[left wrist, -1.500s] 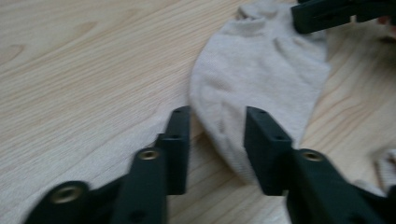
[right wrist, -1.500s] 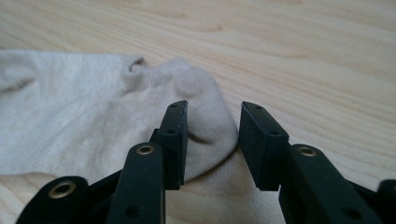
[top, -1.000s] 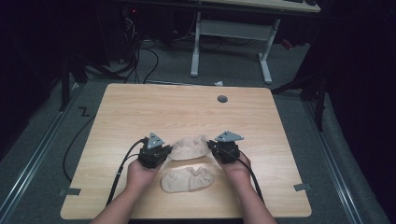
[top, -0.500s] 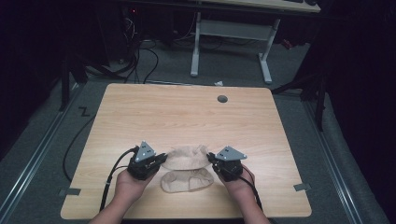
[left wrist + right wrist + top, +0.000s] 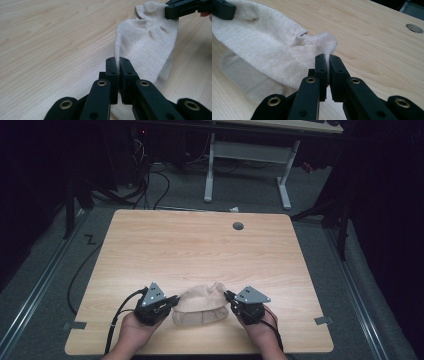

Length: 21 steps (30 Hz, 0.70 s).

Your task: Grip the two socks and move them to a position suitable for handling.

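Note:
A beige ankle sock [image 5: 200, 299] hangs stretched between my two grippers near the table's front edge. My left gripper [image 5: 175, 299] is shut on its left end, with the cloth [image 5: 145, 45] pinched between the tips of that gripper [image 5: 117, 60]. My right gripper [image 5: 227, 295] is shut on the other end, and the sock [image 5: 269, 50] runs away from its closed tips [image 5: 328, 57]. A second beige sock [image 5: 197, 316] lies flat on the table, partly under the held one; it also shows as the paler layer [image 5: 244, 77] beneath.
The wooden table [image 5: 200, 245] has a round cable hole [image 5: 238, 226] at the back right. Both hands sit close to the front edge. Behind the table stand a white desk frame [image 5: 245, 165] and loose cables [image 5: 150, 175] on the floor.
Both grippers have drawn back toward the front edge, carrying the sock with them. It now hangs over the second sock instead of lying behind it.

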Tool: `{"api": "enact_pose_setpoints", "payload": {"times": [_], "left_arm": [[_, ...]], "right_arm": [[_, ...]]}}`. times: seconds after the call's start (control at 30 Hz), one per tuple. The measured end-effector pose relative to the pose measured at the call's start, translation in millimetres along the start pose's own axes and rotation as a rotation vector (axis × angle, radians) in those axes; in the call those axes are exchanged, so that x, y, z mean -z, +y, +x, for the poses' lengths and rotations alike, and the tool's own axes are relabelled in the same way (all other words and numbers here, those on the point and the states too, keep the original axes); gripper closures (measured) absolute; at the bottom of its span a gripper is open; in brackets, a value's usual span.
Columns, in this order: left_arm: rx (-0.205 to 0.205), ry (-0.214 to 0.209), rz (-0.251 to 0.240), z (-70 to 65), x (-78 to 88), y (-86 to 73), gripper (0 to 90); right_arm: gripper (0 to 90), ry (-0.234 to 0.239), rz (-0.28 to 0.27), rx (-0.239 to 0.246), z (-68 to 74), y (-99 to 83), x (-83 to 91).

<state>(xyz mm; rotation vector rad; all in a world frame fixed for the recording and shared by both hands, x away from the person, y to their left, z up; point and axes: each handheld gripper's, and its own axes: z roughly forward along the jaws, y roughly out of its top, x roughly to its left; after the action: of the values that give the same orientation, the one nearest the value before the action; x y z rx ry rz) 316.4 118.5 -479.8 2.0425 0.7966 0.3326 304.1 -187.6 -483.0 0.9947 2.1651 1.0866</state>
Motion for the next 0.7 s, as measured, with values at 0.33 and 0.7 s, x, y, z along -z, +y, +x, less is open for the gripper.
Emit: {"api": "enact_pose_setpoints", "payload": {"times": [0.33, 0.7], "left_arm": [[0.001, -0.004, -0.002, -2.9, 6.9, -13.0, 86.6], [-0.003, -0.019, 0.041, -1.6, -0.3, -20.8, 86.7]], "right_arm": [[85.6, 0.019, 0.018, 0.021, 13.1, -7.9, 4.3], [85.7, 0.035, 0.049, 0.031, 22.2, -13.1, 1.0]]}}
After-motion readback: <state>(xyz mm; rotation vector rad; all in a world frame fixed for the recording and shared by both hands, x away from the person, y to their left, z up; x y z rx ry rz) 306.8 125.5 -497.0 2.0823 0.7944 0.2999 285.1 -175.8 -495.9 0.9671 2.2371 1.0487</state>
